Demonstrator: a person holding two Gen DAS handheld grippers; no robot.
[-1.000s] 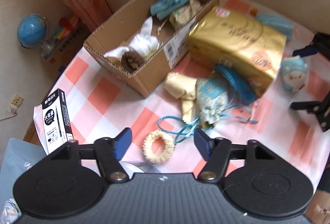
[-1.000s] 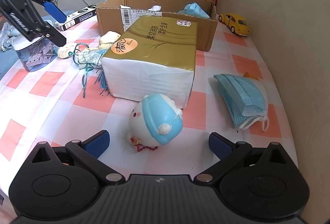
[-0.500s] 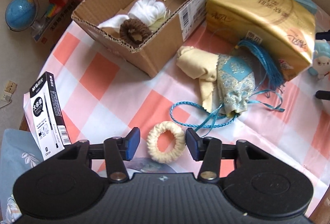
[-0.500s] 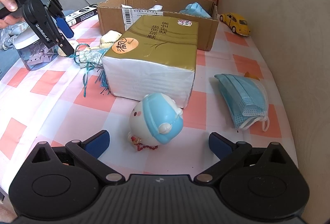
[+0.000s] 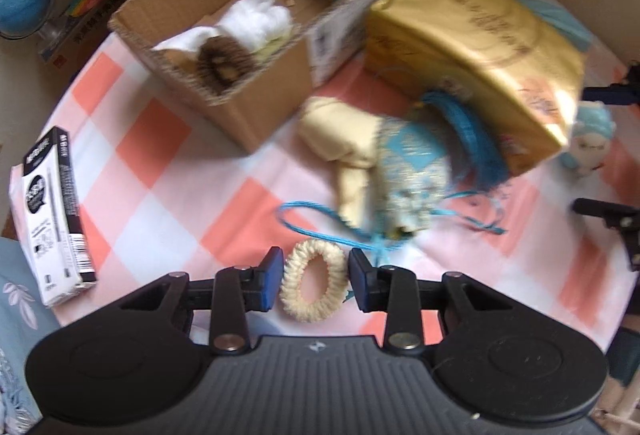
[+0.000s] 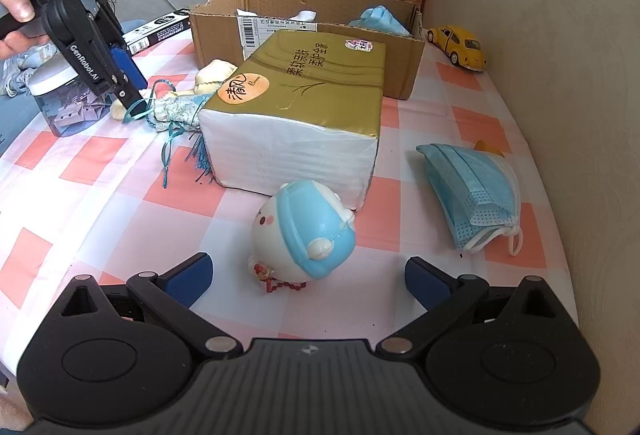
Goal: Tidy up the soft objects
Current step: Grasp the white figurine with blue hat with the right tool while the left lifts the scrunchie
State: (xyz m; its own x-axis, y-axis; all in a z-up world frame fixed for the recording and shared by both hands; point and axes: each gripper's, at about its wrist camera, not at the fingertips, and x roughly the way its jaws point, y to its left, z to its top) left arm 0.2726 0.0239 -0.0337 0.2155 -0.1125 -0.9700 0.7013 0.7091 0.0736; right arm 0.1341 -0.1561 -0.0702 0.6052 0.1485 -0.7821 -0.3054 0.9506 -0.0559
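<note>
Near the table's front edge, left gripper (image 5: 313, 277) has its jaws pinching the cream scrunchie (image 5: 312, 286); next, lift it into the cardboard box (image 5: 256, 115) beyond. Right gripper (image 6: 308, 277) hangs spread wide, empty, by plush toy (image 6: 304, 235).

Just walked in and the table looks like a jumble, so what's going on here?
A person is sorting soft things into the open cardboard box, which already holds a white cloth and a brown fuzzy ring. The left gripper has its fingers on either side of a cream knitted hair ring on the checked tablecloth, squeezing it oval. The right gripper waits open just short of a round white-and-blue plush toy.
</note>
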